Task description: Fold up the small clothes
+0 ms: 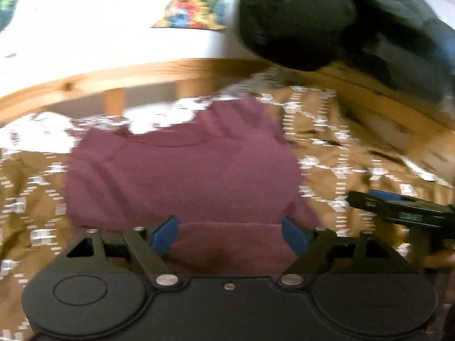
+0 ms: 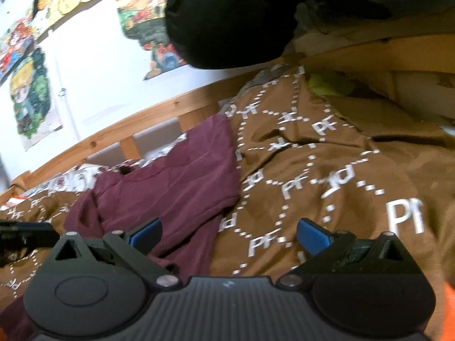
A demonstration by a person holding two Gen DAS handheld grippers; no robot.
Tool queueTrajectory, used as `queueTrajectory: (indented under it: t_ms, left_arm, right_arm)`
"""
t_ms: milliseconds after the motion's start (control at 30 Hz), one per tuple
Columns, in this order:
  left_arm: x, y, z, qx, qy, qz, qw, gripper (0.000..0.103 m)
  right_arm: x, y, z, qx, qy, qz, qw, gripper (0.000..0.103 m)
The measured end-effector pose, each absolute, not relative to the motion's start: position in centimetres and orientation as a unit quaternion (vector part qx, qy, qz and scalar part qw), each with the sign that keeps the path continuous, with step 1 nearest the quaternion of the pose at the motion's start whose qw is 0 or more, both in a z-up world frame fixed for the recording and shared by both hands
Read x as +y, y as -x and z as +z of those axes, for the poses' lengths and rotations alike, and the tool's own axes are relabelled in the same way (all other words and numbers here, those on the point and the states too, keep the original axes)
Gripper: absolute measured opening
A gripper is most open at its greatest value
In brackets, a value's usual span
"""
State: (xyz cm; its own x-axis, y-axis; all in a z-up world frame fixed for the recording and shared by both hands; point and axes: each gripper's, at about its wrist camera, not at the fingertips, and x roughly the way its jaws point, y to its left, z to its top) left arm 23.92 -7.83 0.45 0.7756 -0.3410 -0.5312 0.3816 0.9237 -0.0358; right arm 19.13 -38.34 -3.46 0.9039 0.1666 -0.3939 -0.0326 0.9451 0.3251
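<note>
A maroon garment (image 1: 182, 170) lies spread on a brown patterned blanket (image 1: 327, 153). My left gripper (image 1: 230, 233) is open, its blue pads on either side of the garment's near edge, holding nothing. In the right wrist view the garment (image 2: 176, 182) lies left of centre with a part folded over. My right gripper (image 2: 229, 234) is open above the garment's right edge and the blanket (image 2: 341, 170), empty. The right gripper also shows in the left wrist view (image 1: 398, 210) at the right. The left gripper shows in the right wrist view (image 2: 25, 236) at the left edge.
A wooden bed rail (image 1: 113, 76) runs behind the blanket, with a white wall and colourful posters (image 2: 31, 99) beyond. A large black bundle (image 1: 295, 17) hangs over the far right. A yellow-green item (image 2: 327, 85) lies near the headboard.
</note>
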Motion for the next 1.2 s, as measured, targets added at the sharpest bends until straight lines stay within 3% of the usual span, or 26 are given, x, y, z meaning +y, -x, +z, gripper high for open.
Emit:
queueTrajectory:
  t_ms: [133, 300, 433, 567, 633, 667, 700, 800, 867, 933, 1133, 1200]
  left_arm:
    - [-3.1, -26.0, -0.7, 0.297, -0.049, -0.089, 0.949, 0.082]
    - [2.0, -29.9, -1.9, 0.311, -0.032, -0.027, 0.949, 0.070]
    - [3.9, -33.1, -2.5, 0.318, -0.014, -0.025, 0.948, 0.060]
    - [5.3, -35.5, -3.4, 0.330, 0.021, -0.047, 0.943, 0.044]
    - [5.7, -36.0, -3.8, 0.329, 0.046, -0.062, 0.941, 0.028]
    - [5.9, -36.3, -3.9, 0.330, 0.058, -0.071, 0.940, 0.012]
    - [6.1, -36.5, -3.9, 0.329, 0.066, -0.076, 0.939, 0.009]
    - [6.7, -36.3, -3.5, 0.317, 0.085, -0.065, 0.942, 0.006]
    - [7.5, -35.7, -3.0, 0.301, 0.087, -0.050, 0.948, 0.006]
    - [8.7, -35.2, -2.5, 0.290, 0.099, -0.031, 0.951, 0.005]
    - [10.7, -35.6, -3.7, 0.316, 0.135, -0.024, 0.939, 0.009]
    - [10.5, -35.1, -3.8, 0.312, 0.130, -0.024, 0.941, 0.024]
  right_arm:
    - [-36.6, -19.4, -3.6, 0.218, -0.129, 0.084, 0.964, 0.103]
    - [-34.6, -20.0, -3.5, 0.224, -0.112, 0.120, 0.961, 0.102]
    - [-32.7, -21.0, -3.3, 0.236, -0.095, 0.153, 0.955, 0.095]
    - [-30.3, -24.0, -2.1, 0.263, -0.082, 0.205, 0.939, 0.085]
    - [-28.3, -26.2, -1.5, 0.286, -0.068, 0.248, 0.923, 0.078]
    - [-27.2, -27.4, -1.1, 0.295, -0.056, 0.267, 0.916, 0.076]
    - [-25.8, -28.5, -0.8, 0.299, -0.044, 0.288, 0.909, 0.074]
    - [-21.4, -31.3, -0.6, 0.310, -0.005, 0.337, 0.889, 0.065]
    - [-19.3, -33.2, -1.1, 0.325, 0.009, 0.346, 0.880, 0.043]
    - [-18.4, -34.8, -1.6, 0.339, -0.004, 0.348, 0.874, 0.007]
    - [-19.7, -36.7, -2.9, 0.360, -0.061, 0.303, 0.880, 0.003]
    - [-20.3, -37.0, -3.5, 0.368, -0.071, 0.298, 0.878, 0.006]
